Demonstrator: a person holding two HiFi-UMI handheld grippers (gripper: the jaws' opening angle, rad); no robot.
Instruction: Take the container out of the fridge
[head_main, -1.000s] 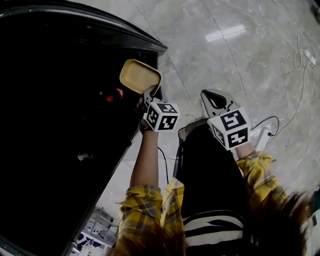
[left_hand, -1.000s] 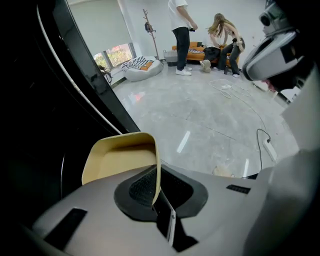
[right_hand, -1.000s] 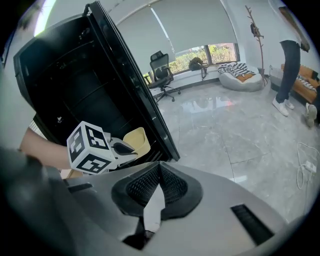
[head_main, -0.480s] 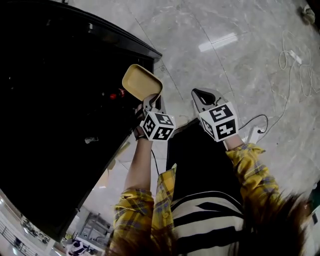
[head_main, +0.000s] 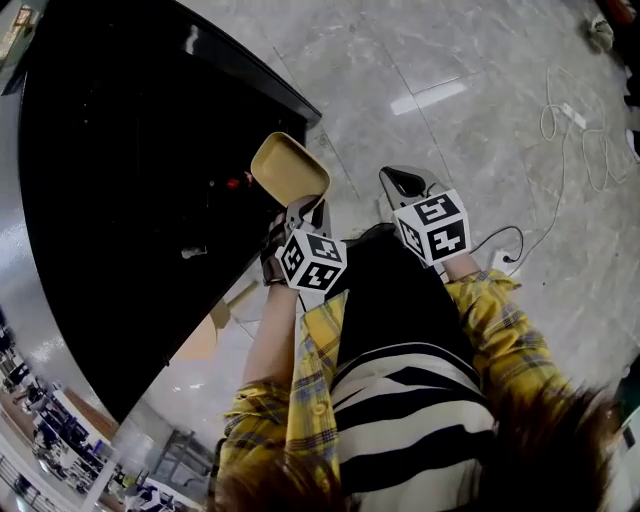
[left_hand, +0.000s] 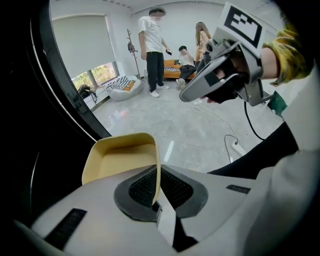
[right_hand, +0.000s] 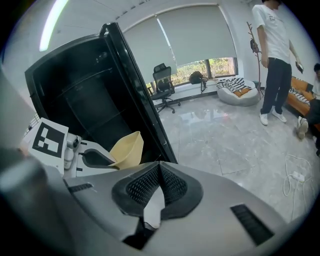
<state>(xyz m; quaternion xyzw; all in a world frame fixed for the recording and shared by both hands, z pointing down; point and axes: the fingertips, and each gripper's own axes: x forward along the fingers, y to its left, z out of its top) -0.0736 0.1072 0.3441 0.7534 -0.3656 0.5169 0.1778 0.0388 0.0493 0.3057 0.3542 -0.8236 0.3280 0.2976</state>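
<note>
So the left gripper (head_main: 305, 208) is pinching the yellow container (head_main: 288, 168) by one thin side wall, jaws clamped tight on it. It's hanging just outside the dark fridge (head_main: 120, 170), I'd guess to clear the opening. The right gripper (head_main: 402, 184) is sitting closed and empty beside it, and only floor cables (head_main: 565, 125) and some people (left_hand: 156, 50) are lying well off, nothing blocking.

- Left gripper (left_hand: 156, 186) pinches the side wall of the yellow container (left_hand: 120, 162).
- Right gripper (left_hand: 220, 75) hangs above, over grey floor (left_hand: 190, 130).
- Dark fridge (left_hand: 30, 125) stands left.
</note>
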